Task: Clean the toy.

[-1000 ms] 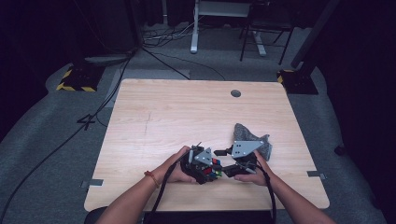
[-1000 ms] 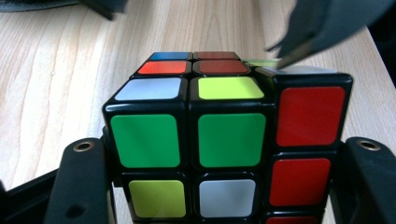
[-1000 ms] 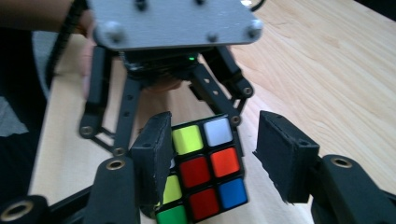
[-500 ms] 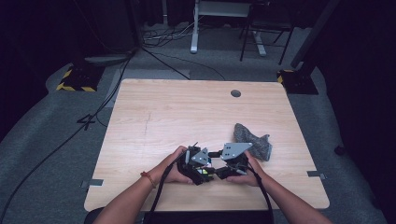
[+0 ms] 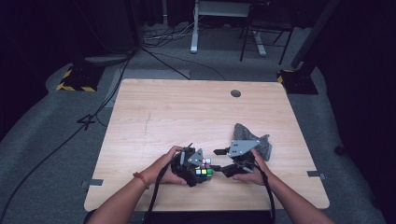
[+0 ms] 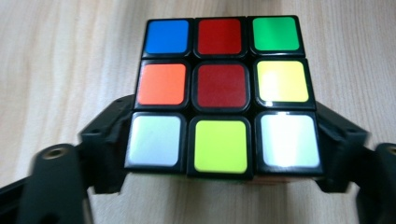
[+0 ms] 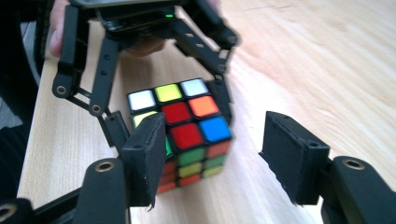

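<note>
A scrambled Rubik's cube (image 5: 203, 171) (image 6: 223, 93) (image 7: 187, 135) rests on the wooden table (image 5: 187, 112) near its front edge. My left gripper (image 5: 201, 175) (image 6: 224, 144) (image 7: 170, 112) straddles it. Its jaws have just been opening and stand open, close along the cube's two sides. My right gripper (image 5: 222, 161) (image 7: 217, 156) faces the cube from the right. Its jaws have also just been opening and stand wide apart with nothing between them. The cube lies just beyond its fingertips.
A crumpled grey cloth (image 5: 252, 140) lies on the table behind my right hand. A round cable hole (image 5: 236, 93) sits near the far edge. Beyond the table are a desk frame (image 5: 194, 28) and cables on the floor.
The two grippers have drawn slightly closer together around the cube. The cloth has stayed where it was.
</note>
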A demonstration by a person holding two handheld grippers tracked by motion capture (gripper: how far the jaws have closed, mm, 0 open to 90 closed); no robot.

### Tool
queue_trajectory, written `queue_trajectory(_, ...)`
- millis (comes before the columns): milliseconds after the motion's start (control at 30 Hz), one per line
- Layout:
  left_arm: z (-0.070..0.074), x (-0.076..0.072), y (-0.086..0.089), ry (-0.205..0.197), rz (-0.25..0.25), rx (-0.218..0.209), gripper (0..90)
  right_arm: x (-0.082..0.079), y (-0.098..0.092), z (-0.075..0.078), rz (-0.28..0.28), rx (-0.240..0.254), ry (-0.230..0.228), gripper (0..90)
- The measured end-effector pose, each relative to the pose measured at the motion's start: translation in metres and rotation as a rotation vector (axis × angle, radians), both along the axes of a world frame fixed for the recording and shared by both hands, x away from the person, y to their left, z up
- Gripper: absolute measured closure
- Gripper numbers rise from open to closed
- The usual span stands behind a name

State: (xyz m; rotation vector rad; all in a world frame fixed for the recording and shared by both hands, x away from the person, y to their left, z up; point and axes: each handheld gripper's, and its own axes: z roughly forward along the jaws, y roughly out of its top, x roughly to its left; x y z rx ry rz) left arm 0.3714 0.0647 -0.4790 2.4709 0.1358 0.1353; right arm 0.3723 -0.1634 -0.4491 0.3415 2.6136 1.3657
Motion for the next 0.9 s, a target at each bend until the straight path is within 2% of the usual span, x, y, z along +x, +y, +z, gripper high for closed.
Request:
queue_trajectory(33,0.001,-0.001,0.000,-0.003,0.005,0.002,28.8,0.001,-0.004,0.002,-0.009,-0.001,-0.004,39.7)
queue_trajectory(100,0.001,-0.001,0.001,-0.020,0.035,0.028,28.4,0.002,-0.015,0.006,-0.031,-0.001,-0.018,39.6)
queue_trajectory(167,0.001,-0.002,0.003,-0.015,0.069,0.028,28.1,0.006,-0.028,0.010,-0.068,-0.020,-0.043,39.3)
queue_trajectory(233,0.002,-0.004,0.008,-0.002,0.071,0.027,27.2,0.011,-0.042,0.013,-0.121,-0.018,-0.049,39.3)
queue_trajectory(300,0.003,-0.008,0.011,0.004,0.072,0.029,25.1,0.019,-0.055,0.014,-0.172,-0.040,-0.055,38.9)
queue_trajectory(433,0.003,-0.016,0.019,0.007,0.081,0.035,24.2,0.035,-0.075,0.010,-0.270,-0.071,-0.040,38.9)
queue_trajectory(500,0.004,-0.020,0.024,0.010,0.091,0.034,24.5,0.041,-0.080,0.005,-0.301,-0.084,-0.012,39.1)
queue_trajectory(533,0.004,-0.022,0.025,0.004,0.092,0.027,24.9,0.042,-0.082,0.004,-0.319,-0.109,-0.028,39.3)
queue_trajectory(567,0.004,-0.024,0.027,0.012,0.090,0.027,25.2,0.043,-0.083,0.003,-0.330,-0.127,-0.034,39.7)
queue_trajectory(633,0.003,-0.028,0.028,0.010,0.088,0.030,27.2,0.047,-0.087,0.001,-0.341,-0.126,-0.015,39.7)
queue_trajectory(700,0.001,-0.029,0.029,0.017,0.076,0.034,30.3,0.050,-0.088,-0.003,-0.336,-0.146,0.012,39.7)
queue_trajectory(767,0.000,-0.029,0.029,0.012,0.075,0.036,32.4,0.053,-0.089,-0.009,-0.348,-0.176,0.011,40.7)
queue_trajectory(833,-0.001,-0.027,0.027,0.007,0.075,0.034,34.1,0.057,-0.092,-0.015,-0.362,-0.154,0.040,42.3)
queue_trajectory(867,-0.001,-0.026,0.026,0.005,0.076,0.028,35.1,0.059,-0.093,-0.018,-0.366,-0.165,0.046,43.1)
queue_trajectory(900,-0.001,-0.025,0.024,-0.002,0.075,0.028,39.9,0.061,-0.093,-0.021,-0.369,-0.184,0.050,44.5)
